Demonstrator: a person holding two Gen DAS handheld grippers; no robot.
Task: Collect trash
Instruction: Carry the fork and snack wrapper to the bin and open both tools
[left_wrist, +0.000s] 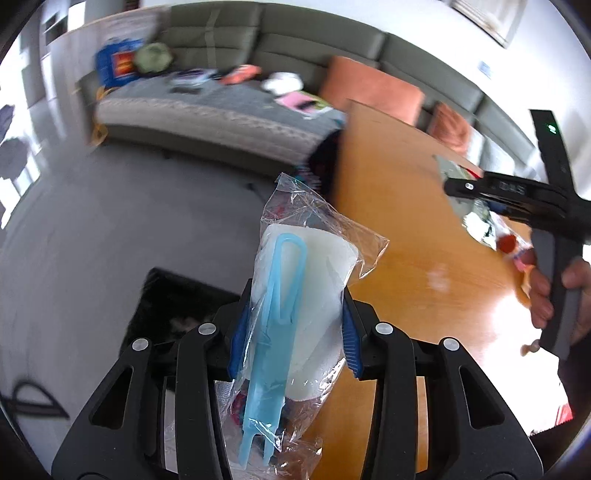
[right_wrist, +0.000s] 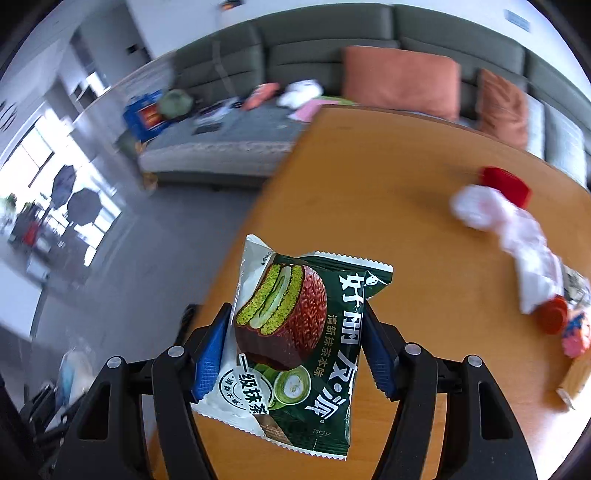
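My left gripper (left_wrist: 293, 332) is shut on a clear plastic bag (left_wrist: 306, 280) that holds a white cup and a blue plastic fork, above the left edge of the wooden table (left_wrist: 399, 236). My right gripper (right_wrist: 291, 350) is shut on a green matcha pie wrapper (right_wrist: 295, 332), held above the table's (right_wrist: 388, 206) left edge. In the left wrist view the right gripper (left_wrist: 480, 192) shows at the right, held by a hand, with the wrapper's (left_wrist: 469, 218) silver back side visible.
A crumpled white tissue (right_wrist: 506, 225), a red cap (right_wrist: 506, 184), an orange cap (right_wrist: 552, 314) and other small litter lie on the table's right side. A dark bin (left_wrist: 173, 306) sits on the grey floor below the left gripper. A grey sofa (right_wrist: 332, 55) with orange cushions stands behind.
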